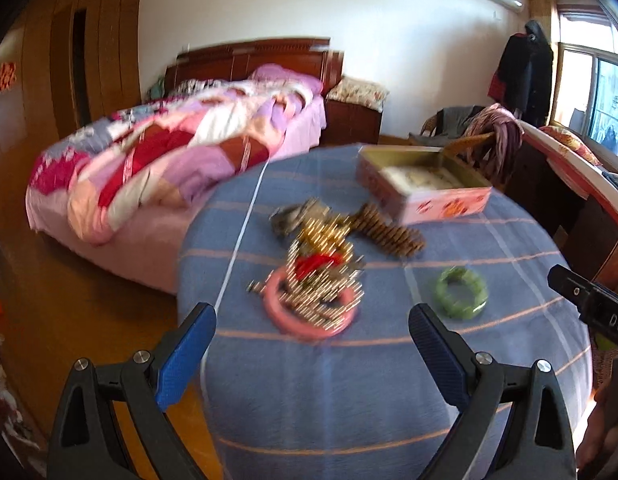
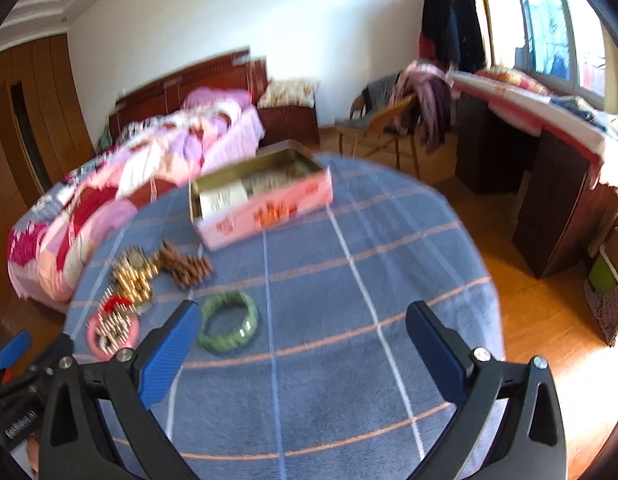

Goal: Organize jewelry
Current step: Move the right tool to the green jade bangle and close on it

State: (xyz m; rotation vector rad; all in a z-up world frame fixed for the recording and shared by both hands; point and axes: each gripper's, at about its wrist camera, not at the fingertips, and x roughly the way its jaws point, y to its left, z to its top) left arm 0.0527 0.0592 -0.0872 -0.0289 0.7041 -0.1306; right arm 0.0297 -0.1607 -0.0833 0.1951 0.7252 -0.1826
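While both pairs of blue-padded fingers are held wide apart and empty above the blue striped tablecloth (image 1: 309, 380), the left gripper (image 1: 312, 334) is seen with a pink round bangle (image 1: 309, 312) just beyond its fingertips, overlaid by a blurred heap of gold chains. A green beaded bracelet (image 2: 229, 326) is found just beside the left finger of the right gripper (image 2: 303, 338). Farther ahead, a brown wooden-bead bracelet (image 2: 187, 266) lies, and beyond it an open pink rectangular tin box (image 2: 265, 208).
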